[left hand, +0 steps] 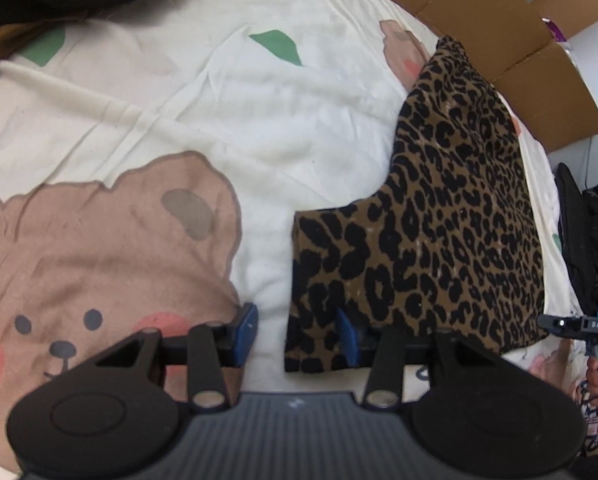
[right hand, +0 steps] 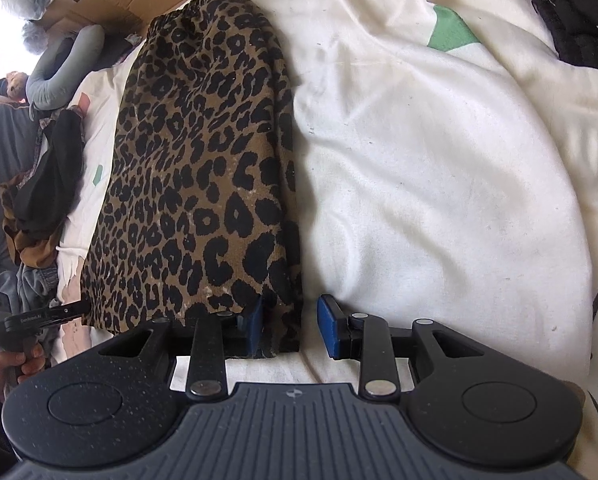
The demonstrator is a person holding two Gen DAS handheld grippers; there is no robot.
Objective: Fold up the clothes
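Lying flat on a bear-print bedsheet [left hand: 147,128], leopard-print trousers [left hand: 439,220] sit half folded. Both tongs gape at the near hem, left gripper [left hand: 297,332] and right gripper [right hand: 291,328] each straddling a corner, unclamped; pinching both corners evenly should keep the next fold square. Cardboard boxes [left hand: 499,20] behind: contents unclear.

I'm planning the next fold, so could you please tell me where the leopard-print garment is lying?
The leopard-print garment lies flat on the bear-print bedspread, right of centre in the left wrist view and left of centre in the right, beside the cardboard boxes.
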